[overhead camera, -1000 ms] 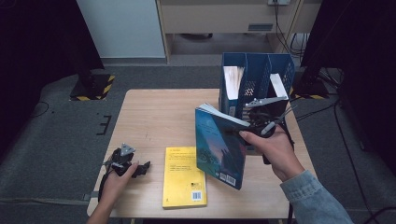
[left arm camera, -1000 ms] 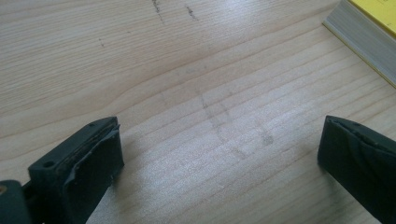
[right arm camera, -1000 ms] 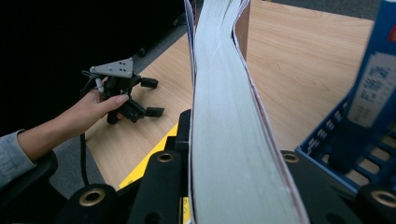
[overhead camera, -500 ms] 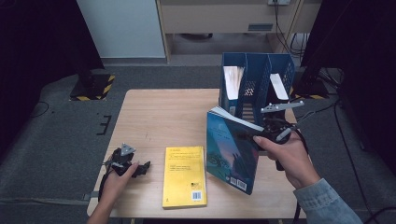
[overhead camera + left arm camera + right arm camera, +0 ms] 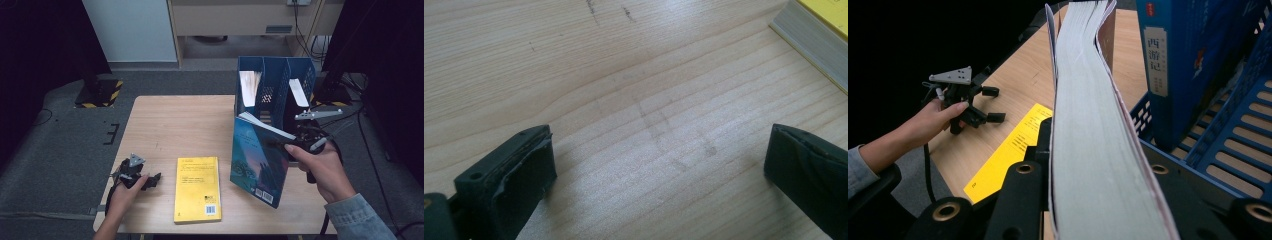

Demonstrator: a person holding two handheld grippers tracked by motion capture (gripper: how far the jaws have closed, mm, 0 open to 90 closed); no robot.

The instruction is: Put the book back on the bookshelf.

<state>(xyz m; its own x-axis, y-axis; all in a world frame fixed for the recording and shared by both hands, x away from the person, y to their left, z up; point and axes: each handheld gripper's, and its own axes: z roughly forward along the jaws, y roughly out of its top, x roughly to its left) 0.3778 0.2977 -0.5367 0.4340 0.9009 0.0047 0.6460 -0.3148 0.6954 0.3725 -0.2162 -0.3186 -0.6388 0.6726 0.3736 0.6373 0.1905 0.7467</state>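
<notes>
While right gripper (image 5: 300,142) clamps thick blue-covered paperback book (image 5: 257,162) upright at table's 3 o'clock, step in hand: filing into blue plastic slotted file rack (image 5: 275,82) at 1 o'clock. Next: lift, align with free slot. Left gripper (image 5: 135,175) jaws apart, idle at 8 o'clock beside flat yellow paperback book (image 5: 196,187).

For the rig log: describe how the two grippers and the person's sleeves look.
Both are black two-jaw tools. The left gripper carries a grey three-cornered plate; its jaws end in blocky black pads with worn edges. The right gripper has the same grey plate and a black cable trailing off. The right forearm wears a blue denim sleeve; the left sleeve looks grey-blue.
</notes>
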